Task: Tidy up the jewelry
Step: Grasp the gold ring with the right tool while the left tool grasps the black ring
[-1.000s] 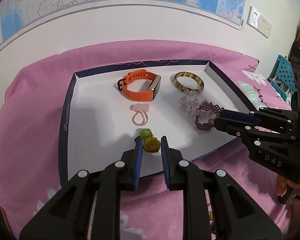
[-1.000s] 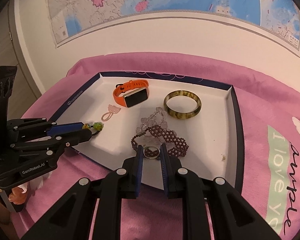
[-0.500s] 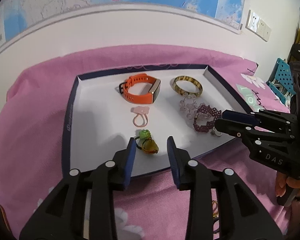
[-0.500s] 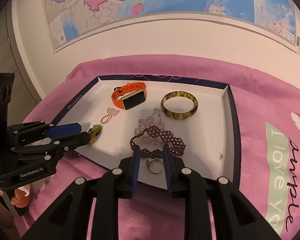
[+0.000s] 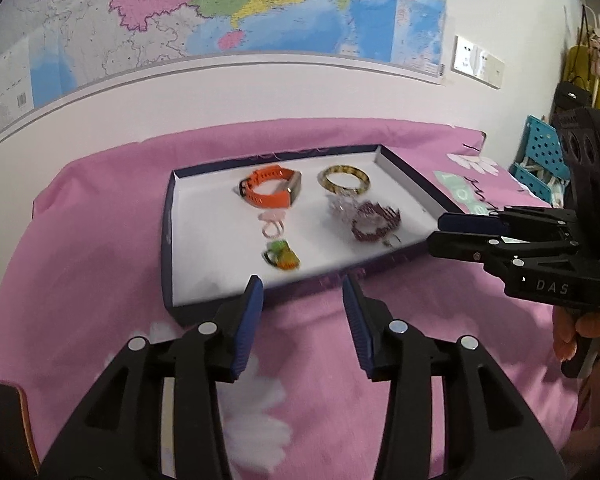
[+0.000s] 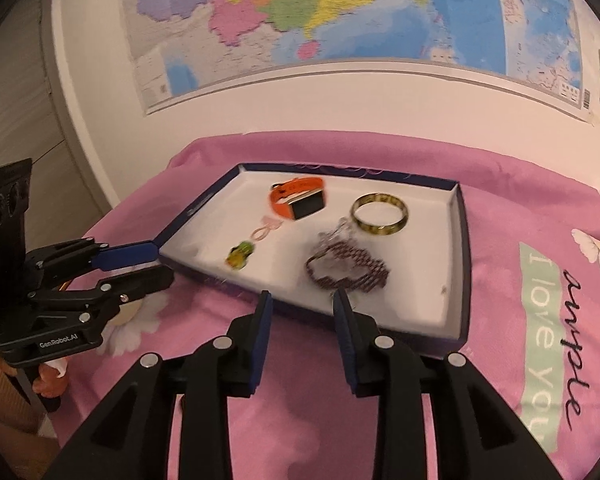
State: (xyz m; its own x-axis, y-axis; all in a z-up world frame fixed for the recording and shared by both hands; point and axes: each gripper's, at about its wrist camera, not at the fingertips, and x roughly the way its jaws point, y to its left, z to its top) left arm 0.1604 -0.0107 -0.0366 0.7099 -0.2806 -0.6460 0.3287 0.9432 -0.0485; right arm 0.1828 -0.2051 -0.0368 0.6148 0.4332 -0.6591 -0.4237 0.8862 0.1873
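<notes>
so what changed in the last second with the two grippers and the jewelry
Both let go and pulled back off the tray: the left gripper released the green-and-amber charm, the right gripper the small ring. Both now open over the pink cloth. Watch, bangle, bracelets unmoved.

Both wrist views face the wall map (image 5: 228, 16) from near the tray's (image 5: 168, 240) front edge, left view left of right; both share the tray.

Bedroom: pink bedsheet (image 5: 100, 240), wall map (image 5: 220, 12)
</notes>
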